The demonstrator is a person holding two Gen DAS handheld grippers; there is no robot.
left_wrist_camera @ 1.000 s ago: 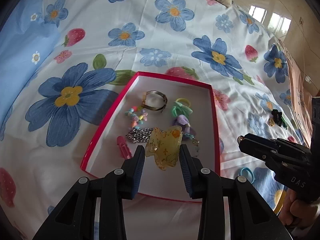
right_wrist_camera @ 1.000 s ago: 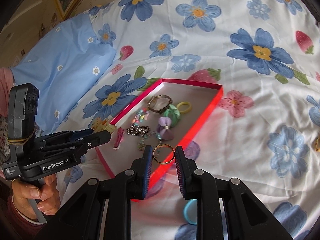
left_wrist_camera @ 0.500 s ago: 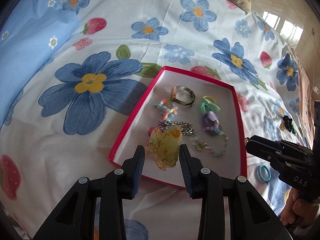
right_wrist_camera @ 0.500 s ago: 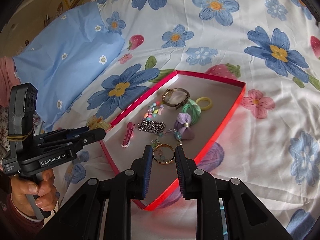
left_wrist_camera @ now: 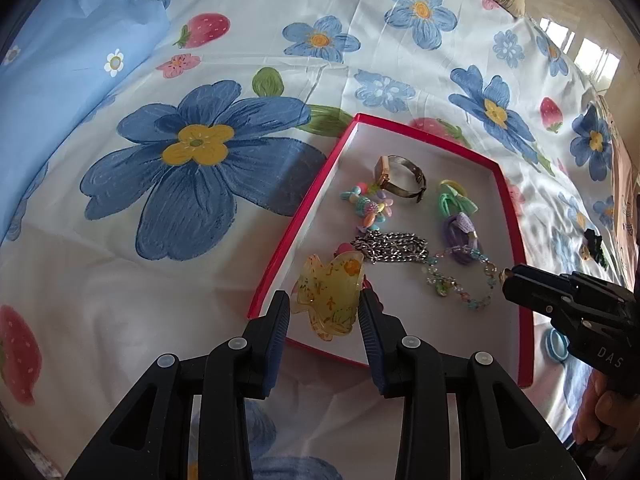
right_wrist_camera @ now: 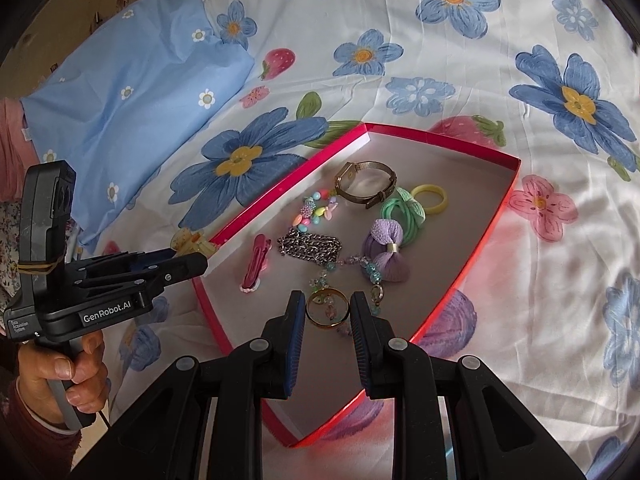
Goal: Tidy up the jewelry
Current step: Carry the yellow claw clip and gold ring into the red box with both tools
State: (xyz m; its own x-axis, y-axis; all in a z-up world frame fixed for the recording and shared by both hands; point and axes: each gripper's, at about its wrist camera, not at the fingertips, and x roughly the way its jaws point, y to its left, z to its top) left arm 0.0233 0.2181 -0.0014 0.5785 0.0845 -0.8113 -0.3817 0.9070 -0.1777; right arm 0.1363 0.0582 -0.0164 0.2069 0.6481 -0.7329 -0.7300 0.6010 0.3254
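A shallow red box (left_wrist_camera: 310, 216) (right_wrist_camera: 472, 272) lies on the flowered bedsheet. It holds a watch (right_wrist_camera: 366, 186), a silver chain (right_wrist_camera: 312, 248), a beaded bracelet (left_wrist_camera: 460, 286), a purple bow (right_wrist_camera: 386, 256), a pink clip (right_wrist_camera: 256, 266) and hair ties. My left gripper (left_wrist_camera: 324, 312) is shut on a yellow translucent hair claw (left_wrist_camera: 330, 300) over the box's near left corner. My right gripper (right_wrist_camera: 328, 312) is shut on a gold ring (right_wrist_camera: 327, 309) above the box's near part; it shows in the left wrist view (left_wrist_camera: 506, 274).
A light blue pillow (right_wrist_camera: 132, 80) lies at the left. A blue hair tie (left_wrist_camera: 556, 344) and a small dark hair clip (left_wrist_camera: 594, 246) lie on the sheet right of the box. The left handheld gripper body (right_wrist_camera: 80, 280) sits left of the box.
Both grippers have moved in toward the box with their items. The gold ring has gone from outside the box's rim to above its floor. The hair claw has shifted to the box's near left corner.
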